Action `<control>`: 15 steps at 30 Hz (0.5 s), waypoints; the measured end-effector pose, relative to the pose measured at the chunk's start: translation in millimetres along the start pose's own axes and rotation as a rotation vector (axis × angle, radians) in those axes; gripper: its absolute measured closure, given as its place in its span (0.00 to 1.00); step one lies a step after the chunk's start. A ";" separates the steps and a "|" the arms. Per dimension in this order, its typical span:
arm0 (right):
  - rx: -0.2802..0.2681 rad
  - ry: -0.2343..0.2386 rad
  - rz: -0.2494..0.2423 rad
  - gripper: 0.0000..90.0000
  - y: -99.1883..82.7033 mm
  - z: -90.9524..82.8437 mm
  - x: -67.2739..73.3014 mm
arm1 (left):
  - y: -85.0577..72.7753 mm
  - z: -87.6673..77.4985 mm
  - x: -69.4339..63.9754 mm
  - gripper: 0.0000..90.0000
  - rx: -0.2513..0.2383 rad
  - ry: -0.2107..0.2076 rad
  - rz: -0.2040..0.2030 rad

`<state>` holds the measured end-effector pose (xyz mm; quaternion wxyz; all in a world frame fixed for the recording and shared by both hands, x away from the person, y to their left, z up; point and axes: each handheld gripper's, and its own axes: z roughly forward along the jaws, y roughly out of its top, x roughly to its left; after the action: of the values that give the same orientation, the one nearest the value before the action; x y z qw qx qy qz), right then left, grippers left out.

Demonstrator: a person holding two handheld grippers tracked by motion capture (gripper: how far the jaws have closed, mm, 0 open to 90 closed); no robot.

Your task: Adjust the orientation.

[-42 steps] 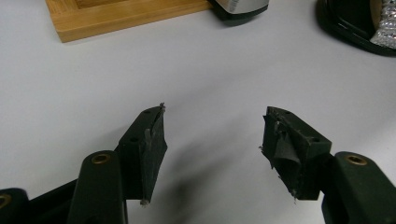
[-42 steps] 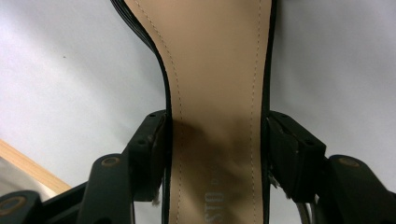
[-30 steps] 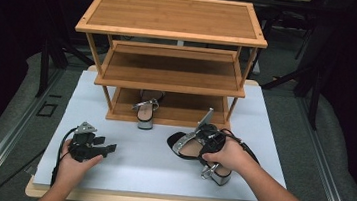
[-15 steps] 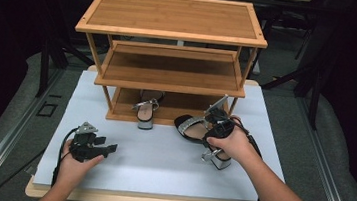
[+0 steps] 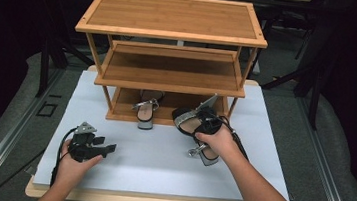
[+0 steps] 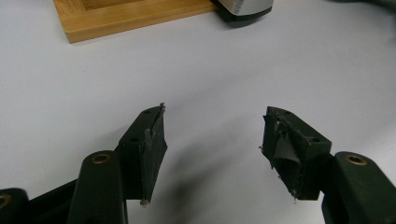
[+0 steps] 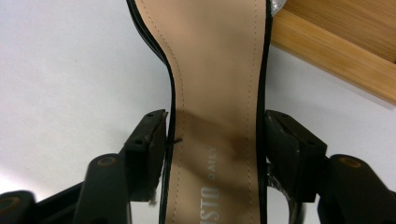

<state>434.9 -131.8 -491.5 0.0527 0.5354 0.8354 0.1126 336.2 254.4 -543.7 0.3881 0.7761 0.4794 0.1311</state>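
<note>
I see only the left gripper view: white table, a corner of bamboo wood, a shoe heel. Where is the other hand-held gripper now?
Observer: The right hand-held gripper is at the front of the three-tier bamboo shoe rack, by the lowest shelf.
Operator: Does it hold something?
Observer: Yes, its jaws sit on both sides of a black high-heeled sandal with beige insole.
Operator: Is another shoe on the rack?
Observer: A matching sandal rests on the lowest shelf, heel over the front edge.

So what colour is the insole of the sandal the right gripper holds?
Tan insole, black-edged; clearest in the right gripper view.
</note>
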 end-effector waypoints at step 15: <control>-0.246 0.084 -0.107 0.40 -50.8 -80.8 -30.2 | -0.2 0.0 -0.9 0.43 -0.003 0.005 -0.002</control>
<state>386.0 -190.2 -426.6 0.0889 0.4743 0.8441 0.2335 335.6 253.6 -543.7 0.3882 0.7748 0.4808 0.1335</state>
